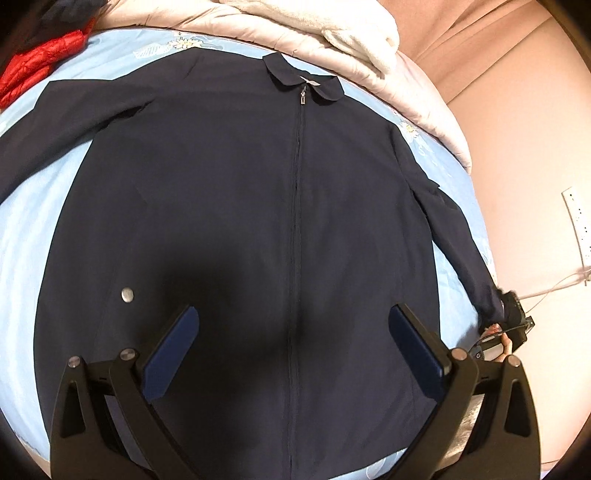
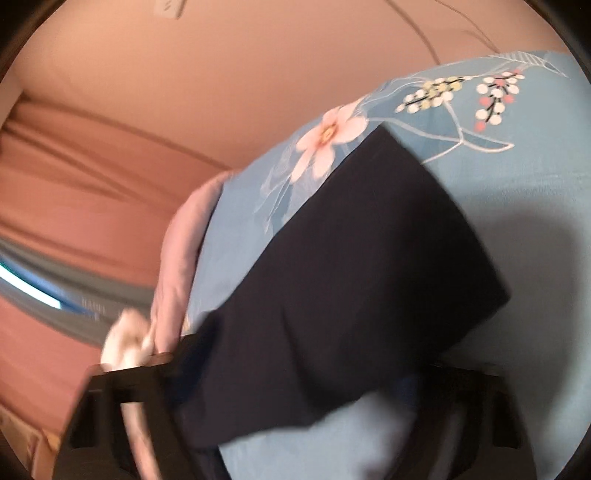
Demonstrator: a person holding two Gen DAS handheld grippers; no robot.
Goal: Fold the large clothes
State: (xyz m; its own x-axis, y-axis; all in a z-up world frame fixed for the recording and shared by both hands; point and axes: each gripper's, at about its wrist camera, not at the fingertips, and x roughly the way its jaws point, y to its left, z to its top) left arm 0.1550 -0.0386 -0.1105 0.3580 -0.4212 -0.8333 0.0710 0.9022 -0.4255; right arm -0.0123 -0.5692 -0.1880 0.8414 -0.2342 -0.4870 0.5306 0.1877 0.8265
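A dark navy zip jacket (image 1: 258,206) lies flat and face up on the light blue bed sheet (image 1: 26,229), collar at the far side, zipper closed. My left gripper (image 1: 291,328) hovers open above the jacket's lower front, blue pads wide apart, holding nothing. The jacket's right sleeve (image 1: 461,240) stretches to the bed's right edge, where my right gripper (image 1: 511,317) holds its cuff. In the right wrist view the sleeve (image 2: 369,266) runs from the gripper (image 2: 295,373) across the floral sheet (image 2: 517,184); the view is blurred and the fingertips are covered by fabric.
A red puffer garment (image 1: 40,70) lies at the far left of the bed. A pinkish quilt (image 1: 369,66) and a white fleece blanket (image 1: 332,22) are piled behind the collar. Beige floor (image 1: 524,155) with a power strip (image 1: 576,221) lies right of the bed.
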